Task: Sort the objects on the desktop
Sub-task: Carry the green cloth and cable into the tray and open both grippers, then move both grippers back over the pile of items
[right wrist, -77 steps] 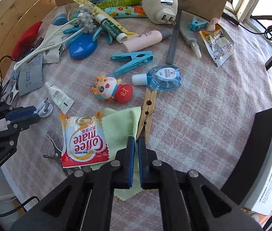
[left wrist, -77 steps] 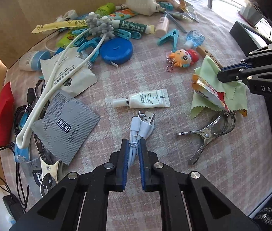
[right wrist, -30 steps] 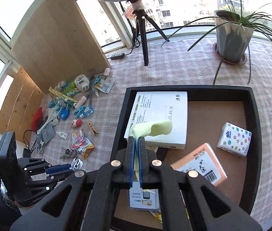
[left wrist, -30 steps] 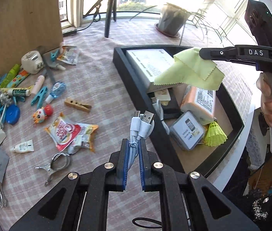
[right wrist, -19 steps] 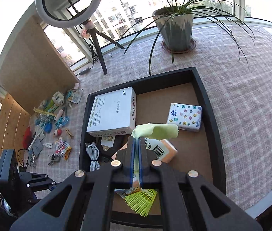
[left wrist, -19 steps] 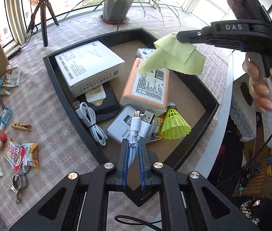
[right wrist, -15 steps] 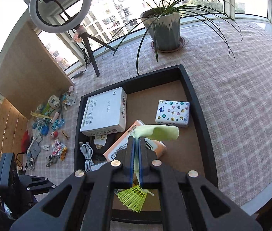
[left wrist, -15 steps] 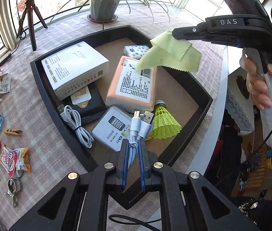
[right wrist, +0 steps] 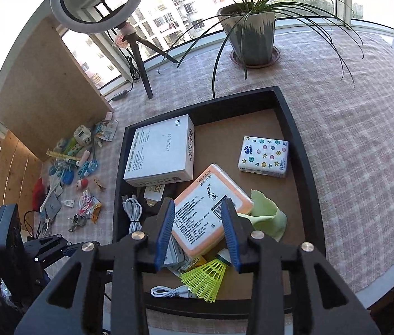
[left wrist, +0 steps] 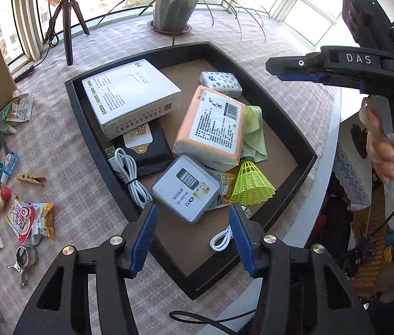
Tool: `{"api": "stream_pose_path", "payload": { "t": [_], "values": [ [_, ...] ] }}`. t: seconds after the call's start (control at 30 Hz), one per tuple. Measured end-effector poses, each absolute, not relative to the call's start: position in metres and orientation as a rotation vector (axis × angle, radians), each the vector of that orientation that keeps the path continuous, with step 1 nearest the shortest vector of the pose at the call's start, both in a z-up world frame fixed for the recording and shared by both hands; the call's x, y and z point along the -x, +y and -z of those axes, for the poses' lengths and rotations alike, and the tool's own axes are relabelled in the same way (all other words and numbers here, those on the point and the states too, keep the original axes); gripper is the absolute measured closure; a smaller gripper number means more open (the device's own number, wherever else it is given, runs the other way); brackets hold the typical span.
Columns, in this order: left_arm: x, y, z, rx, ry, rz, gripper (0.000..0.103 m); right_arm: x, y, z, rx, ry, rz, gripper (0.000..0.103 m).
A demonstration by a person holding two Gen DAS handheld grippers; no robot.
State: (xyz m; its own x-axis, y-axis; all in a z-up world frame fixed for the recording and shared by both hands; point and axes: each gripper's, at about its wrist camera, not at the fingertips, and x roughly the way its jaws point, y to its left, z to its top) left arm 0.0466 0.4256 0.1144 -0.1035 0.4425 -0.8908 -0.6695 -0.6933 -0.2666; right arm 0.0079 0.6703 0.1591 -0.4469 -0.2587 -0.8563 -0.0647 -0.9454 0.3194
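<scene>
My left gripper (left wrist: 192, 240) is open and empty above the near corner of the black tray (left wrist: 305, 157). A coiled white USB cable (left wrist: 222, 238) lies on the tray floor just below it, also in the right wrist view (right wrist: 173, 291). My right gripper (right wrist: 198, 233) is open and empty above the tray (right wrist: 294, 128). The green cloth (right wrist: 266, 213) lies in the tray beside the orange tissue pack (right wrist: 210, 209); the cloth also shows in the left wrist view (left wrist: 254, 132).
The tray also holds a white box (left wrist: 129, 97), a second white cable (left wrist: 129, 173), a grey case (left wrist: 187, 188), a yellow shuttlecock (left wrist: 250, 182) and a star-printed tissue pack (right wrist: 264, 156). Loose small items (right wrist: 79, 173) lie on the cloth left of the tray. A potted plant (right wrist: 248, 33) stands behind.
Both grippers have opened. The white cable dropped from my left gripper onto the tray floor, and the green cloth dropped from my right gripper beside the orange pack.
</scene>
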Motion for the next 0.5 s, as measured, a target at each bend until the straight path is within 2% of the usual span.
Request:
{"api": "stream_pose_path", "payload": {
  "t": [0.1, 0.5],
  "values": [
    [-0.041, 0.413, -0.113, 1.430, 0.237, -1.914, 0.053, -0.004, 0.662, -0.156, -1.598, -0.452, 2.516, 0.062],
    [-0.027, 0.326, -0.106, 1.523, 0.050, -2.082, 0.055, 0.009, 0.588, -0.153, -1.629, -0.271, 2.385, 0.062]
  ]
}}
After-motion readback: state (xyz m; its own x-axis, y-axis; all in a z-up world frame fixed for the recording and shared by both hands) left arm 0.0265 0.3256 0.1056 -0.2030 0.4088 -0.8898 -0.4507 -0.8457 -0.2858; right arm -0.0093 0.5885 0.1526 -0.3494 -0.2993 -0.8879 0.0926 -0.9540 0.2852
